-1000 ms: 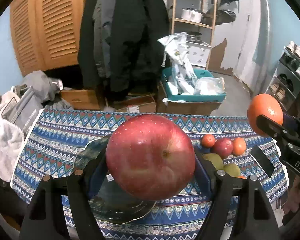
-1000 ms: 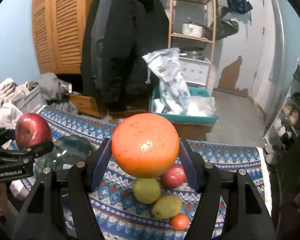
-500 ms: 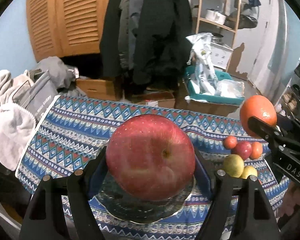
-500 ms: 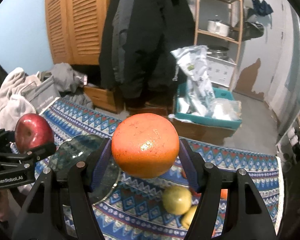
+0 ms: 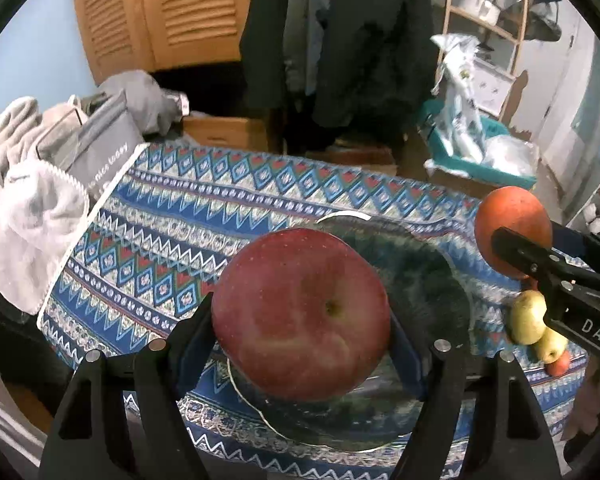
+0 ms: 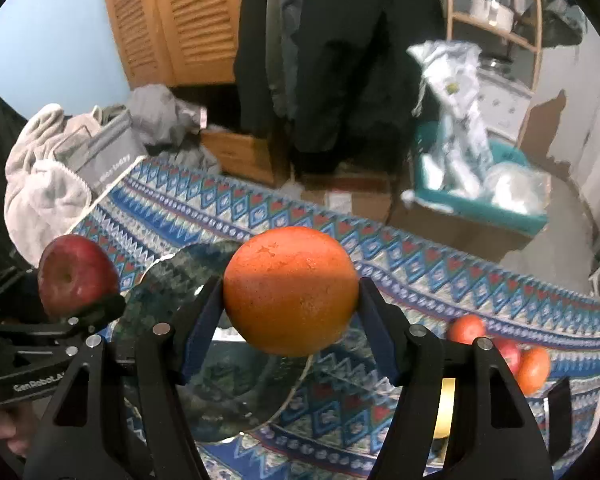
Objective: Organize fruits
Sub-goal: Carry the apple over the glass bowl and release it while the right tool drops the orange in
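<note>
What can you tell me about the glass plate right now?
The glass plate is round, dark green-tinted and see-through, with a thin bright rim and the cloth's pattern showing through it. It lies flat on the patterned tablecloth near the table's front edge. No fruit shows on it, though part is hidden. The red apple and the orange are held in front of it in the grippers; whether they touch it is unclear.
</note>
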Tool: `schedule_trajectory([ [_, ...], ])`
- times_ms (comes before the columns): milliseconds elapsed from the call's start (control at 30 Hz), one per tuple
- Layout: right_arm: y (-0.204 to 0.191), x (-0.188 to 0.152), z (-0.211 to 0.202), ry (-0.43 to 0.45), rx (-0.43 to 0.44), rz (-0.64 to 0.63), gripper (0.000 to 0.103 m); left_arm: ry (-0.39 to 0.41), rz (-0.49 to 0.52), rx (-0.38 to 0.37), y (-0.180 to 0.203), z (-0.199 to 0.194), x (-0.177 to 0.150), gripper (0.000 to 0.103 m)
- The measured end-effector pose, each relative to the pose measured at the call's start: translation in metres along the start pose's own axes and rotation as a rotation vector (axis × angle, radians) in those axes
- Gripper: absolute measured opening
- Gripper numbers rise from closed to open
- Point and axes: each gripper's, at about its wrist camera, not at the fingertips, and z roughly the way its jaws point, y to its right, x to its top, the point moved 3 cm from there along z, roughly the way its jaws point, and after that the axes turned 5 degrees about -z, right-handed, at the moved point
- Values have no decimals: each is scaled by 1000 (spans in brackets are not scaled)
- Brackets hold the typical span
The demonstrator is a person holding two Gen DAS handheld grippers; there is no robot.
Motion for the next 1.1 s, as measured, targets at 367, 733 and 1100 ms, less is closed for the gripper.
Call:
schedule_trajectory([
  [367,-14,-23,50,-130,32,-44,67,-141,-24,22,-12,43,-21,79],
  [733,-17,-40,69,-192,50,-62,67,-288,-22,33,-9,78,-43,79],
  [1100,-19,-38,67,-171,61,-61,68,-393,9,31,3,99,-62,80],
])
